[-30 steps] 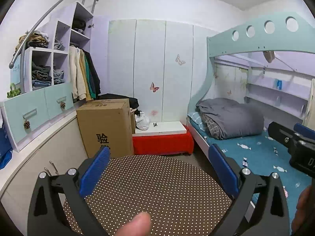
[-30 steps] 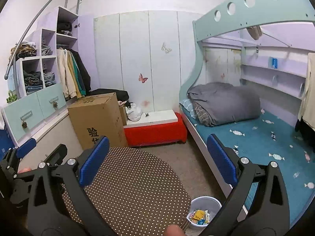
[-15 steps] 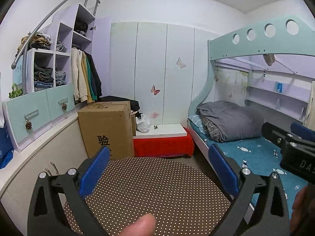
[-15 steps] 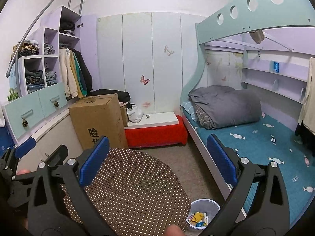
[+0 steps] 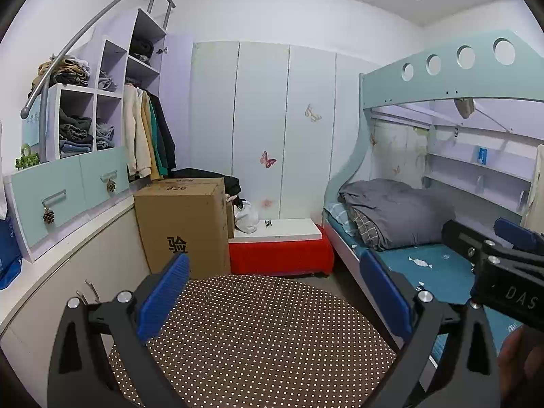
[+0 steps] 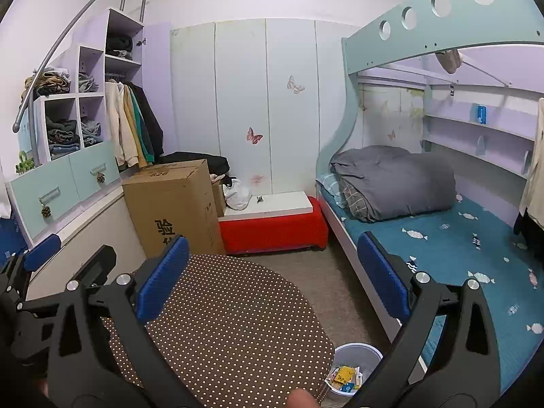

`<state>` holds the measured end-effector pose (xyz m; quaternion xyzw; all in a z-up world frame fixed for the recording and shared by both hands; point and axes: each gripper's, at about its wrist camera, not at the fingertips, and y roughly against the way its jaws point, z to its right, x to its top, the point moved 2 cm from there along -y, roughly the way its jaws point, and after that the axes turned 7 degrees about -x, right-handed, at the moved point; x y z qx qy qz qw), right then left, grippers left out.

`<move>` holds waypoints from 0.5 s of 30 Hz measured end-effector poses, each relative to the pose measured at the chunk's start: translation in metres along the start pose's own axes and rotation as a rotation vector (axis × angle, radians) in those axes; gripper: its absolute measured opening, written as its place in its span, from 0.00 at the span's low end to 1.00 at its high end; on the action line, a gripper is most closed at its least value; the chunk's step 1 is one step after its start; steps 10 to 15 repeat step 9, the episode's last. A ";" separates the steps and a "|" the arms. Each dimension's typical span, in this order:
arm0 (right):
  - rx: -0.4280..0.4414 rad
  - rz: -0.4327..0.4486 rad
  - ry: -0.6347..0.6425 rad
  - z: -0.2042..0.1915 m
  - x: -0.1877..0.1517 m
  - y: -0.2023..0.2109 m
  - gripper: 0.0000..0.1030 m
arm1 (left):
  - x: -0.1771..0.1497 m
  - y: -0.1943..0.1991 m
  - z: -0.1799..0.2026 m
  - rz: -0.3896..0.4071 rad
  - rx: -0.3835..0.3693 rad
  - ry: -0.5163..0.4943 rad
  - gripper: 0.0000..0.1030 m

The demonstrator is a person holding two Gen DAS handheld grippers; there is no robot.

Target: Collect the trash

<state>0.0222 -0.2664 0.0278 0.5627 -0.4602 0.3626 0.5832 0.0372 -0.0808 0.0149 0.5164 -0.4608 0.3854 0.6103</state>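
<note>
The waste bin [image 6: 355, 363], already holding a few wrappers, stands on the floor just beside the dotted table [image 6: 231, 323], on its bed side. No loose trash shows on the table. Both the left tool [image 5: 272, 295] and right tool [image 6: 272, 278] gape wide, empty, above it. This looks like the search step; next, find litter.

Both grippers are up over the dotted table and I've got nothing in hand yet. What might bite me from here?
The left gripper and right gripper hang open, side by side, so swinging either could knock them together. The trash bin sits on the floor, tight between the table and the bed frame; a careless reach might tip it.
</note>
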 end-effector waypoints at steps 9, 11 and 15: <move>0.006 -0.001 -0.002 0.000 0.000 -0.002 0.94 | 0.000 -0.004 -0.005 -0.016 0.009 0.011 0.95; 0.006 -0.001 -0.002 0.000 0.000 -0.002 0.94 | 0.000 -0.004 -0.005 -0.016 0.009 0.011 0.95; 0.006 -0.001 -0.002 0.000 0.000 -0.002 0.94 | 0.000 -0.004 -0.005 -0.016 0.009 0.011 0.95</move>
